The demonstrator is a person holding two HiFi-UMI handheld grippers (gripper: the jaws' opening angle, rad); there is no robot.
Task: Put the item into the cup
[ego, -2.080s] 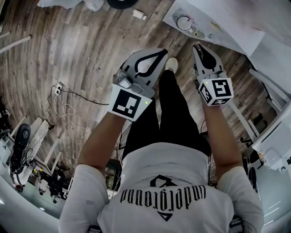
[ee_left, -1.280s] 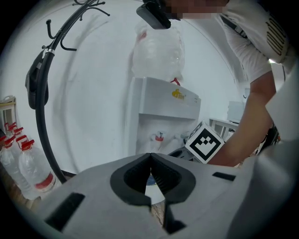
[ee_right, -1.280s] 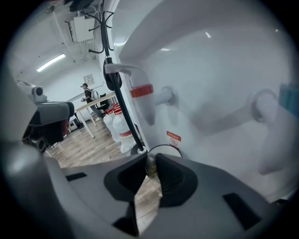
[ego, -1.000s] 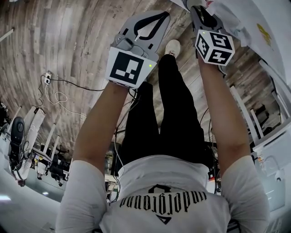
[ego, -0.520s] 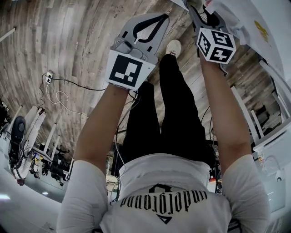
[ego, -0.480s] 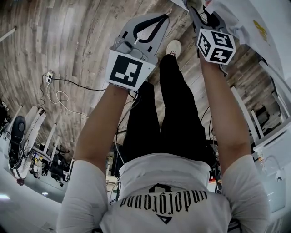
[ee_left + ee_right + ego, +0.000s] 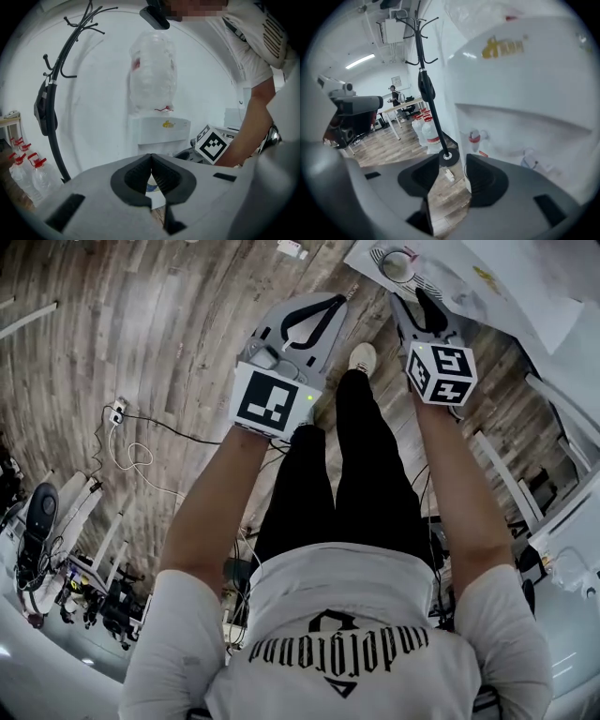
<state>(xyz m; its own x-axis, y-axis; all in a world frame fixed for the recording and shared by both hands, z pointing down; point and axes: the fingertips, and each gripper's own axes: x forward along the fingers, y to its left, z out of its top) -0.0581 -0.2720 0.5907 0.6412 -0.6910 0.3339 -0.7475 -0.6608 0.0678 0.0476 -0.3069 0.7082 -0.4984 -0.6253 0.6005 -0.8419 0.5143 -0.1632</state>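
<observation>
My left gripper (image 7: 317, 313) is held out over the wooden floor; in its own view the jaw tips (image 7: 151, 158) meet, with nothing gripped. My right gripper (image 7: 419, 306) points at a white water dispenser (image 7: 525, 93). Its jaws (image 7: 452, 171) stand apart with only floor between them. The dispenser's red tap (image 7: 474, 138) is just ahead of the right jaw. From the left gripper view the dispenser (image 7: 159, 133) carries a clear bottle (image 7: 152, 75), and the right gripper's marker cube (image 7: 213, 144) shows beside it. I can make out no cup and no loose item.
A black coat stand (image 7: 429, 93) rises left of the dispenser, with its base (image 7: 449, 157) on the floor. Water bottles (image 7: 429, 133) are grouped behind it. A small white object (image 7: 449, 175) lies on the floor. Cables (image 7: 131, 442) trail at the left, and the person's legs (image 7: 352, 465) are below.
Both grippers sit lower in the head view than half a second ago. The right gripper has come back from the dispenser's edge, so its whole jaws show.
</observation>
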